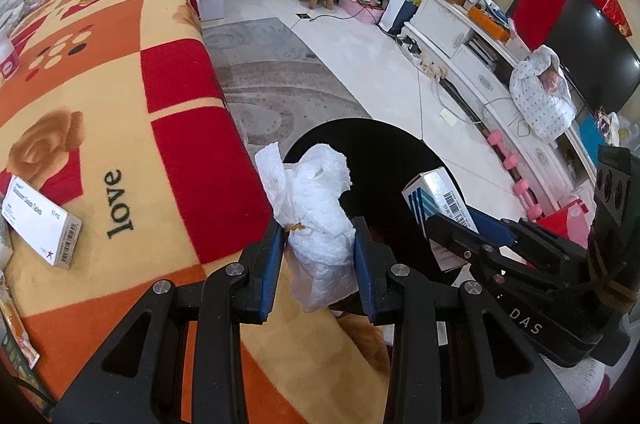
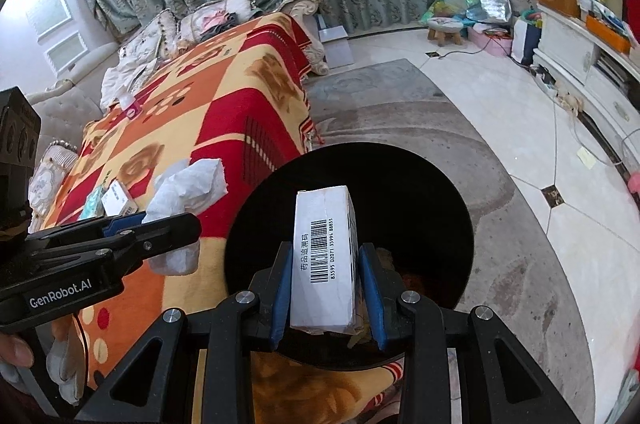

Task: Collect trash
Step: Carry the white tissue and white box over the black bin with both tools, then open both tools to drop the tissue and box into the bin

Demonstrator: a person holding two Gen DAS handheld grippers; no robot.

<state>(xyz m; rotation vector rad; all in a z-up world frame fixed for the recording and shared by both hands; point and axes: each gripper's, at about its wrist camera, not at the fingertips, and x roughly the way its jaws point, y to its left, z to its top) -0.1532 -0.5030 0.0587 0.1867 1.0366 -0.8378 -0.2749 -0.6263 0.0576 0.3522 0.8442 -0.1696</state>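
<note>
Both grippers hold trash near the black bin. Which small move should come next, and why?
Probably open the right gripper first. Its small white box already sits over the dark mouth of the black bin, so it should drop in. The left gripper, shut on the crumpled tissue, seems nearer the bin's edge beside the blanket and may need a little more travel.

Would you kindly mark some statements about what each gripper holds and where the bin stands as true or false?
1. The left gripper is shut on a crumpled white tissue. True.
2. The right gripper is empty. False: it is shut on a small white box with a barcode.
3. The black bin stands beside the blanket-covered table. True.
4. No box lies on the blanket. False: a white medicine box lies there.
</note>
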